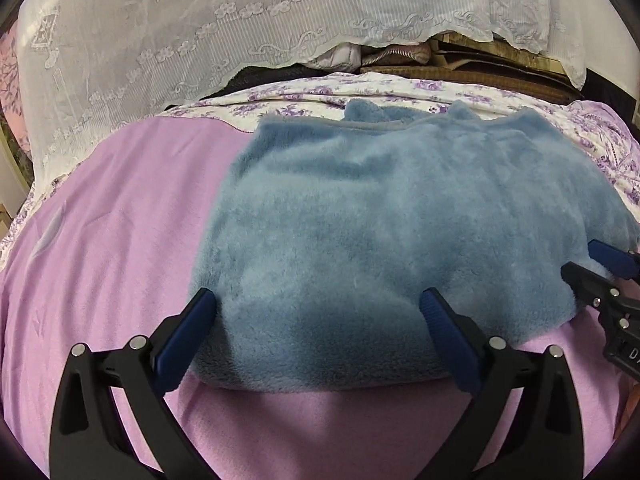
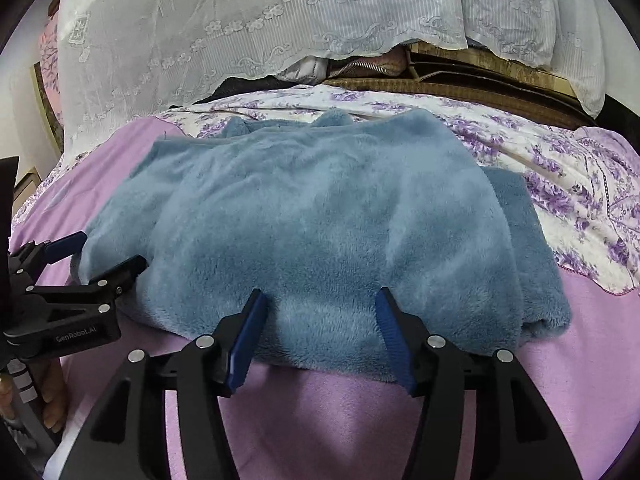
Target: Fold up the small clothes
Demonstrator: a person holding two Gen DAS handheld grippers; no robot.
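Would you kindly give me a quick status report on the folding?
Left gripper and right gripper: jaws open, nothing gripped. Blue fleece garment folded on the pink sheet. Nothing in the way.

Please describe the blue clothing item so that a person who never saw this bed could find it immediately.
Look at the bed covered by a plain lilac sheet, with a white lace curtain hanging behind it. In the middle lies the blue fleece garment, folded into a thick bundle beside a purple-flowered cover. It is the only fluffy, plain grey-blue item there.
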